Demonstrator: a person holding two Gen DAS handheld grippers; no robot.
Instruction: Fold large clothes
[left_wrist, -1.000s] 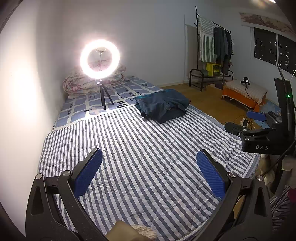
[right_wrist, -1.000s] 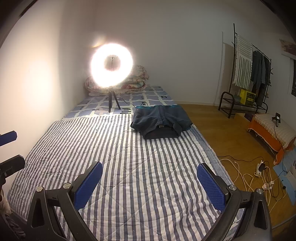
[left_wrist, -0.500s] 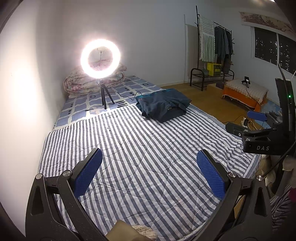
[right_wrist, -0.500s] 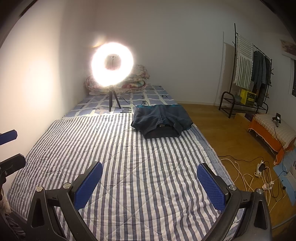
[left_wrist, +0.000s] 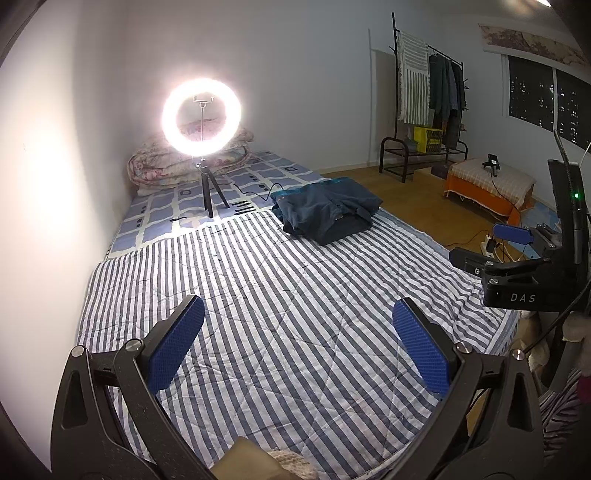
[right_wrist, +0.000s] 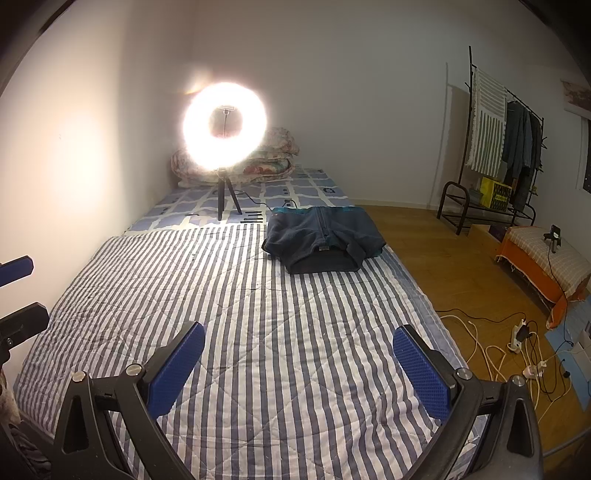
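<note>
A folded dark blue garment (left_wrist: 327, 214) lies on the far right part of the striped quilt (left_wrist: 266, 317); it also shows in the right wrist view (right_wrist: 321, 240), zipper up. My left gripper (left_wrist: 298, 343) is open and empty, held above the near end of the quilt. My right gripper (right_wrist: 298, 365) is open and empty too, above the quilt's (right_wrist: 258, 332) near end. The right gripper shows at the right edge of the left wrist view (left_wrist: 513, 251), and the left gripper at the left edge of the right wrist view (right_wrist: 14, 288).
A lit ring light (left_wrist: 201, 117) on a small tripod stands at the far end of the bed, with rolled bedding (left_wrist: 184, 166) behind. A clothes rack (left_wrist: 428, 103), an orange-covered stool (right_wrist: 543, 262) and cables (right_wrist: 509, 347) are on the wood floor at right.
Almost nothing moves. Both grippers stay open above the quilt; the views drift very slightly.
</note>
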